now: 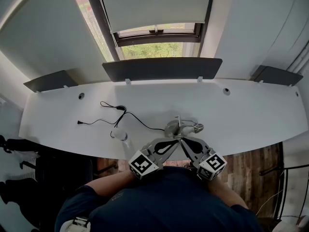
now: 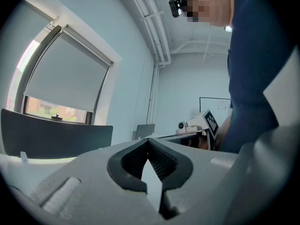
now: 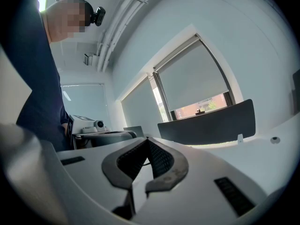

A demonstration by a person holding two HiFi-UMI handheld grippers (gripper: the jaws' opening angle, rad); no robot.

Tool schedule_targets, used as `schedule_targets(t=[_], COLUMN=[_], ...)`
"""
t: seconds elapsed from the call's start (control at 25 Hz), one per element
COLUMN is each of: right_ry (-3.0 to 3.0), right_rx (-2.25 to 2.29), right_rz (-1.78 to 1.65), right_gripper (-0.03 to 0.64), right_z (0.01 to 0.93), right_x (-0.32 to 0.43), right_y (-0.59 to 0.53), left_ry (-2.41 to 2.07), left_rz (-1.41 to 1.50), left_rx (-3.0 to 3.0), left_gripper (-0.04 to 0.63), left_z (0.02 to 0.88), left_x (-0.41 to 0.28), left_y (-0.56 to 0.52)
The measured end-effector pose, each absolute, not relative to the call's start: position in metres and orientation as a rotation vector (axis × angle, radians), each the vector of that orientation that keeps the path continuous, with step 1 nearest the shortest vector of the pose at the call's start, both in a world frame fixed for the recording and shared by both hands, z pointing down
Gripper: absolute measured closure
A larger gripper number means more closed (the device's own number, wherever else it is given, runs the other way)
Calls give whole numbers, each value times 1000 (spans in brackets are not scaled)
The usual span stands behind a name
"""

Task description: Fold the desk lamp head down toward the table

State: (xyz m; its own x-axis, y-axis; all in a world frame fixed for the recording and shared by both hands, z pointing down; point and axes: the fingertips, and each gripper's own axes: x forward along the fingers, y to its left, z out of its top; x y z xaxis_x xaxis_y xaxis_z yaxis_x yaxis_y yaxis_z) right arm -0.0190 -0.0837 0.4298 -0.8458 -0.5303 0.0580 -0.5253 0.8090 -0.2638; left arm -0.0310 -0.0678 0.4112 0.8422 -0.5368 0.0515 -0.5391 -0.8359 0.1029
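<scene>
The desk lamp (image 1: 182, 127) stands at the front edge of the white desk (image 1: 251, 115), about midway along it. Its black cable (image 1: 118, 115) lies further left on the desk. Over that front edge, the left gripper (image 1: 175, 140) and right gripper (image 1: 184, 140) meet tip to tip, both clenched empty.

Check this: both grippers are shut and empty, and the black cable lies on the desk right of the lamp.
Wrong side: the head view shows the black cable left of the lamp. The left gripper and right gripper are shut and empty, as stated.
</scene>
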Motion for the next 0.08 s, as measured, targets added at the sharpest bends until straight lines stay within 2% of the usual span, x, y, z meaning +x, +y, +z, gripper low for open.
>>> schedule_targets(t=[0.08], right_ry=[2968], right_rx=[-870], right_rz=[-428], right_gripper=[607], right_z=[430], right_x=[-16], right_y=[-84], left_ry=[-846], left_rz=[45], left_rx=[2918], left_gripper=[589], left_z=[411], left_x=[-28], left_y=[-67])
